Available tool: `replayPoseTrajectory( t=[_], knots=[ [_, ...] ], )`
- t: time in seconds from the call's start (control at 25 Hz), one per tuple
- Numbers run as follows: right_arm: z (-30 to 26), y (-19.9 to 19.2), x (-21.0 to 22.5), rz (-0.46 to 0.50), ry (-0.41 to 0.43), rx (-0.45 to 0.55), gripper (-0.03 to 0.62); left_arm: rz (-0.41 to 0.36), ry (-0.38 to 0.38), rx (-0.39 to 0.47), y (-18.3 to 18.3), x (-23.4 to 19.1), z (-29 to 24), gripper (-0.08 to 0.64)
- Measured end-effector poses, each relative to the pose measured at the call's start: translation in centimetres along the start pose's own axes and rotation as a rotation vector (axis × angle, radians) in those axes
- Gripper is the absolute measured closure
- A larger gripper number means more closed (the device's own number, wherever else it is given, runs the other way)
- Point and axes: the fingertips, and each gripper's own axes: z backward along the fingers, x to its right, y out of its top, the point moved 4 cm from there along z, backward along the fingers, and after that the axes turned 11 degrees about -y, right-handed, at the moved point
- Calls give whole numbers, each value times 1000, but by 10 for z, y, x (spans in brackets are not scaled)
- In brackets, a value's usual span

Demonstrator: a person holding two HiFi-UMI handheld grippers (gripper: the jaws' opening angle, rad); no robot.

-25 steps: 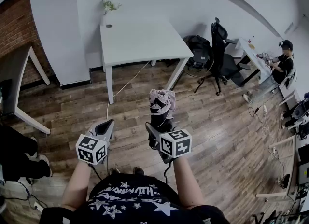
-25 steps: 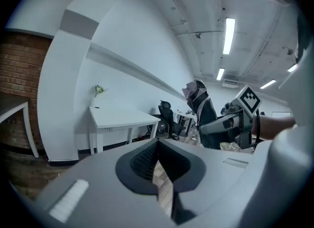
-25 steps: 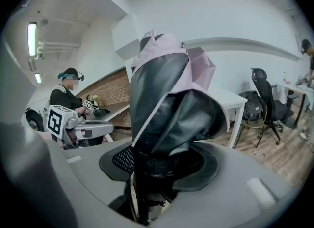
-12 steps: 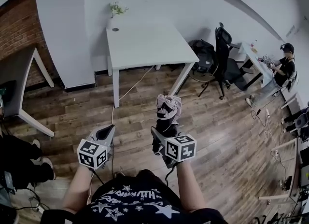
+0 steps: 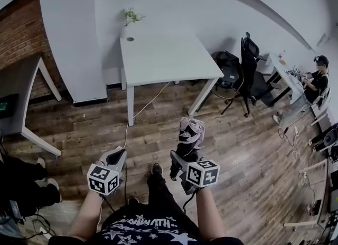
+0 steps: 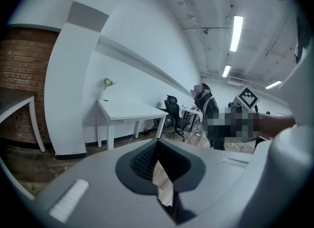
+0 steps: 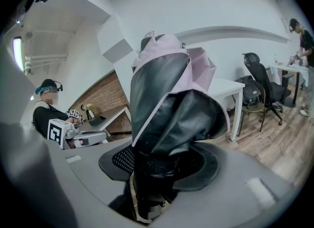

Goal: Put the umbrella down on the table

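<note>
Clamping umbrella (image 5: 190, 131), right gripper (image 5: 182, 155) jaws cover handle end

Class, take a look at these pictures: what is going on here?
A person stands on the wooden floor with a claw in each hand. The right claw is clamped on a folded pink and black umbrella, held upright. The left claw is shut and empty. The white table stands ahead, apart from them, so the umbrella is not yet put down.

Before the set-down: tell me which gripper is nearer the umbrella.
Right. The right gripper is clamped on the umbrella at its lower end; the left gripper holds nothing, apart to its left.
</note>
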Motion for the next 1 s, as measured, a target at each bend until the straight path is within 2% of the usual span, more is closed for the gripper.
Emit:
replayPoseTrajectory(
  t=[0.24,0.6,0.88,1.0],
  knots=[
    [-60,26,20,13,66,-29,359,1,53,-8,18,-32,-39,557],
    [-151,116,79,54,140,-44,359,-12,121,-11,79,-83,-133,557],
    [-199,164,119,105,185,-63,359,18,174,-2,106,-109,-193,557],
    [-213,172,132,112,212,-77,359,47,201,16,111,-115,-210,557]
  ],
)
